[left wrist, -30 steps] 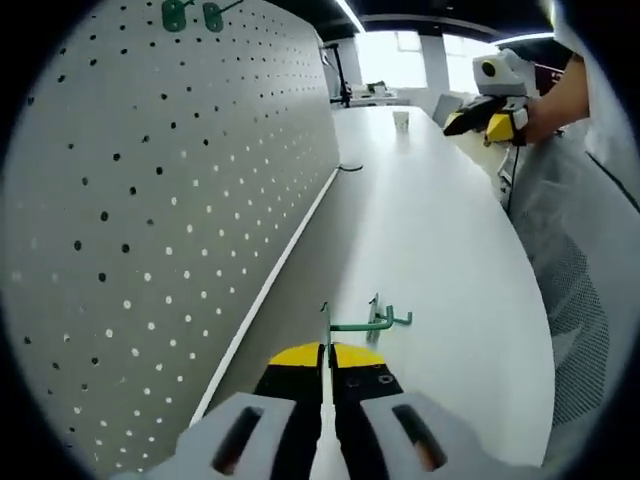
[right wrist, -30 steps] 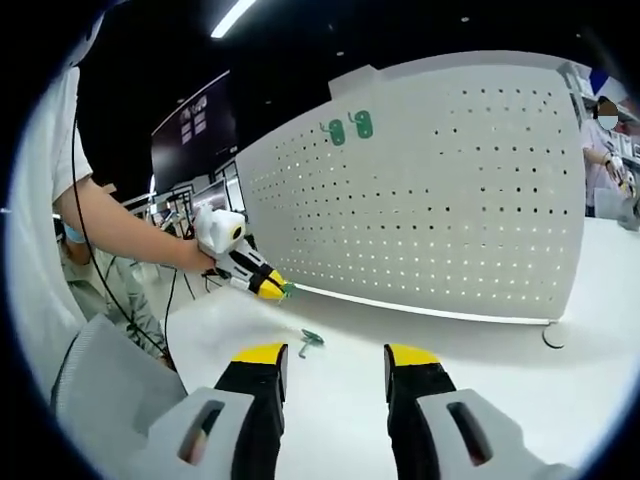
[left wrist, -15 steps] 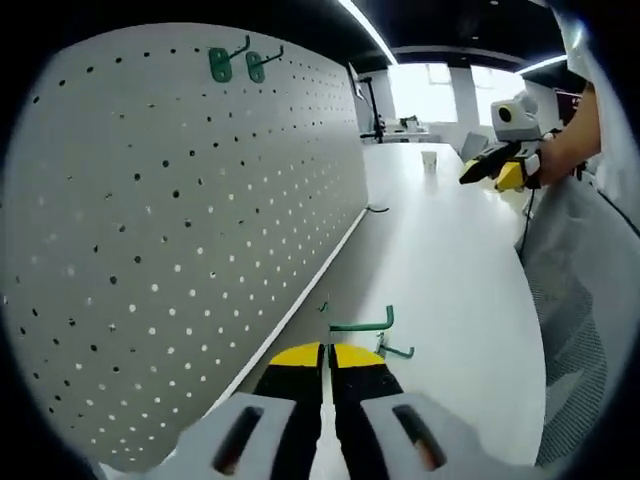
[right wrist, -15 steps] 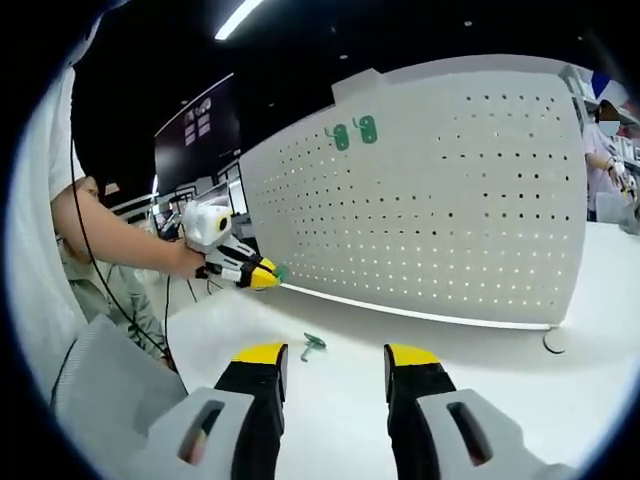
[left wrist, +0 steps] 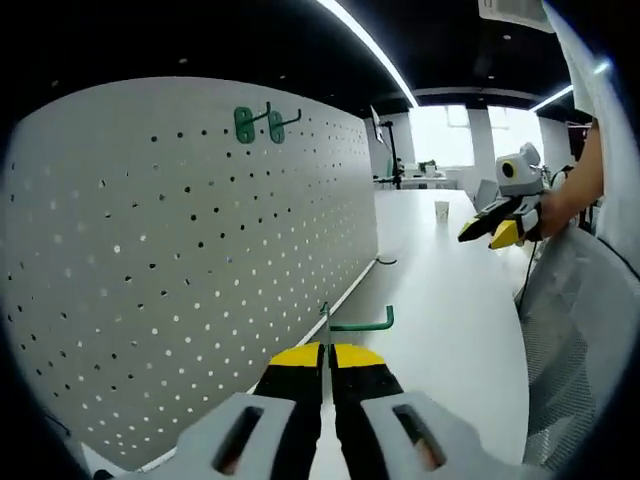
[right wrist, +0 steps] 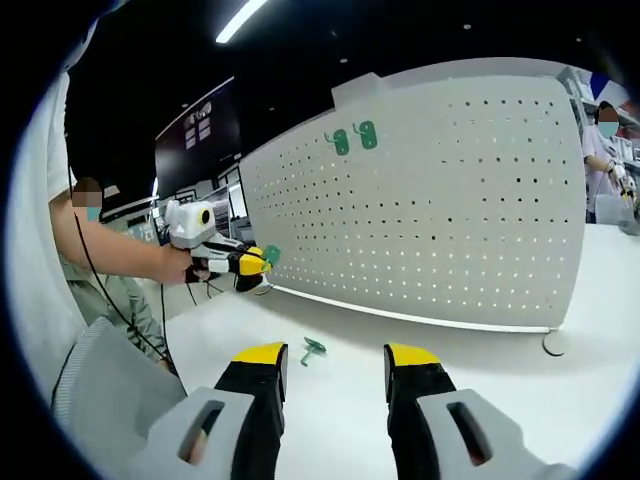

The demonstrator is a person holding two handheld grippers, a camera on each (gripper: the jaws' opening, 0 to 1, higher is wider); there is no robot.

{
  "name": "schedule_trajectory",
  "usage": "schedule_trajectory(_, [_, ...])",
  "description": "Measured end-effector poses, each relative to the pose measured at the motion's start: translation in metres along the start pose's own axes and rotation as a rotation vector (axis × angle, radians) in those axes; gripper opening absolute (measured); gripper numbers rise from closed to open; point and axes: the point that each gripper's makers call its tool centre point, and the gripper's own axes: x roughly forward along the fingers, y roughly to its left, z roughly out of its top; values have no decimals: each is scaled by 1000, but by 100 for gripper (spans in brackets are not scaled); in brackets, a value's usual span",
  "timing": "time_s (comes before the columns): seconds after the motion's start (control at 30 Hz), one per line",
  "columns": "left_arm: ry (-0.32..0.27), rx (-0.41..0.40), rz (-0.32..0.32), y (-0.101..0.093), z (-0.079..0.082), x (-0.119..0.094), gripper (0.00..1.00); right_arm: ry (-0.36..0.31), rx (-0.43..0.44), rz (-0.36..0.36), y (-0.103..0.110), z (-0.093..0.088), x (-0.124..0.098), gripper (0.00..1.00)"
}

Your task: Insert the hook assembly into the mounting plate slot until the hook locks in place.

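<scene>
1. The left gripper, jaws clamped shut, held the thin green wire hook by its base, above the white table beside the white perforated pegboard.
2. The hook looked light, stiff and slippery; gripping its base seemed wisest.
3. A second green hook lay on the table.
4. The right gripper stood open, empty.

A long white bench ran toward bright windows, a small cup standing far along it. Dark monitors hung behind, and ceiling strip lights glowed overhead.
</scene>
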Motion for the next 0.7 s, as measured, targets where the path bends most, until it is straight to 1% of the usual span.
schedule_trajectory(0.07, [-19,1,11,-1,4,-1,2,-4,1,2,1,1,0,37])
schedule_trajectory(0.17, [-33,-13,29,-1,6,-2,2,-11,8,2,1,2,0,37])
schedule_trajectory(0.2, [-53,-15,29,-3,8,-3,2,-11,8,2,1,3,0,37])
schedule_trajectory(0.27, [-64,-25,37,-5,11,-5,2,-12,6,1,0,3,0,37])
schedule_trajectory(0.37, [-100,-50,56,-4,18,-9,2,-17,6,3,1,4,0,37])
schedule_trajectory(0.4, [-113,-47,57,-6,22,-11,2,-17,5,3,1,4,0,37])
schedule_trajectory(0.7, [-182,-58,96,-11,42,-25,2,-25,4,6,2,6,-1,37])
